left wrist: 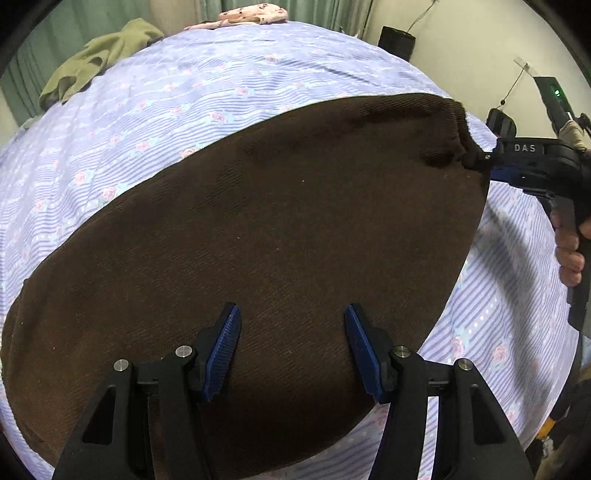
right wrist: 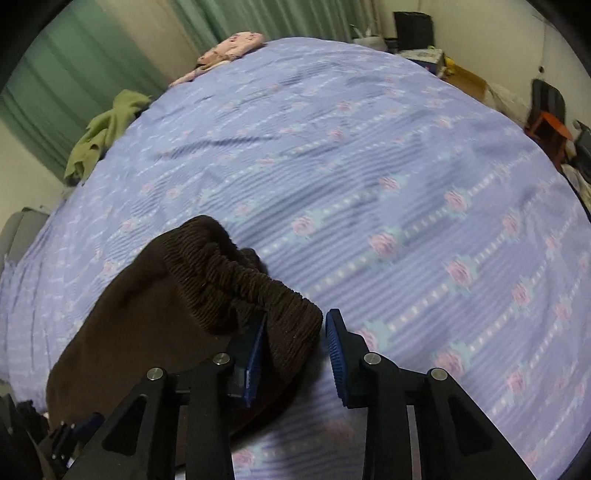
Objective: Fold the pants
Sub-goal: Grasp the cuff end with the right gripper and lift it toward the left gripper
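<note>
Left wrist view: a bed (left wrist: 184, 96) covered in a lilac striped sheet with pink flowers is filling most of the picture, and the brown pants (left wrist: 258, 221) are lying spread flat across it. The left gripper (left wrist: 293, 350) is hovering over the near part of the fabric with its jaws standing apart and nothing between them. At the right edge the right gripper (left wrist: 476, 158) is meeting the far corner of the pants, a person's hand (left wrist: 570, 254) wrapping its handle; its jaws are hidden by the cloth there. An olive garment (left wrist: 99, 59) and a pink spotted cloth (left wrist: 251, 14) are lying at the bed's far side, with a green curtain (left wrist: 37, 55) behind and a pale wall to the right. The lens rim is cutting off the corners.

Right wrist view: the same sheet is stretching away, slightly blurred. The elastic waistband (right wrist: 236, 280) of the pants is sitting bunched between the blue pads; the left pad is pressing into it, while the right pad is showing a thin gap, so I cannot tell whether the jaws are truly clamping. The olive garment and pink cloth are lying along the left edge, and a red chair (right wrist: 550, 129) and boxes are standing, small and indistinct, at the far right.
</note>
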Action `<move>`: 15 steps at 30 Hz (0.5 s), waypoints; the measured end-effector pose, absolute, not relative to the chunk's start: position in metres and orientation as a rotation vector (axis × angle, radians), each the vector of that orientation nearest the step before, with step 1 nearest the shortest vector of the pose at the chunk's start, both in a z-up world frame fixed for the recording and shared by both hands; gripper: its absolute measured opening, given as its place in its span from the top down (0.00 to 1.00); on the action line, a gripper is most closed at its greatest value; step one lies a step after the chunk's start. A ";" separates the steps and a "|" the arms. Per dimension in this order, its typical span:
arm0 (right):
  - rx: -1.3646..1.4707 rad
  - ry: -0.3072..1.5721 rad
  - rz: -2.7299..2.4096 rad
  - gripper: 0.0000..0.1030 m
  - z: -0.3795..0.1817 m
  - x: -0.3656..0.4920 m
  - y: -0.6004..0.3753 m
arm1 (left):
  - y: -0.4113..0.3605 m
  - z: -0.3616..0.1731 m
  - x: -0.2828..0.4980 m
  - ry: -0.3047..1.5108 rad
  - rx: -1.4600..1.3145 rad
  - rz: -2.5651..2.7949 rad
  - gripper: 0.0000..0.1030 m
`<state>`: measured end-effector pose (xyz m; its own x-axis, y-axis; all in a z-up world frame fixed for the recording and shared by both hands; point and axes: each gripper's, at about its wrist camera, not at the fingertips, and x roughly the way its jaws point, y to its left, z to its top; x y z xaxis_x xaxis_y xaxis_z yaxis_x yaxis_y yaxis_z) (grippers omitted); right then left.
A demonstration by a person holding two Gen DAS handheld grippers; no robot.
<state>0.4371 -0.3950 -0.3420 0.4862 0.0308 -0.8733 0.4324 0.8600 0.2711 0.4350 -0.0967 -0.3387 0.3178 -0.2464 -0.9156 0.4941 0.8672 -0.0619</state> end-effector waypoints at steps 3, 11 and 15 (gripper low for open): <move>0.478 1.043 -0.275 0.68 -0.339 0.432 -0.392 | -0.094 -0.339 0.434 1.156 0.249 -0.491 0.43; 0.500 0.879 -0.320 0.25 -0.297 0.398 -0.389 | -0.085 -0.308 0.424 1.106 0.236 -0.482 0.38; 0.592 0.874 -0.247 0.25 -0.311 0.395 -0.390 | -0.080 -0.296 0.422 1.055 0.241 -0.469 0.37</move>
<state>0.3950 -0.3899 -0.3113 0.6265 0.0334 -0.7787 0.4354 0.8137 0.3852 0.4216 -0.0798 -0.2956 0.4075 -0.2542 -0.8771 0.4804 0.8765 -0.0309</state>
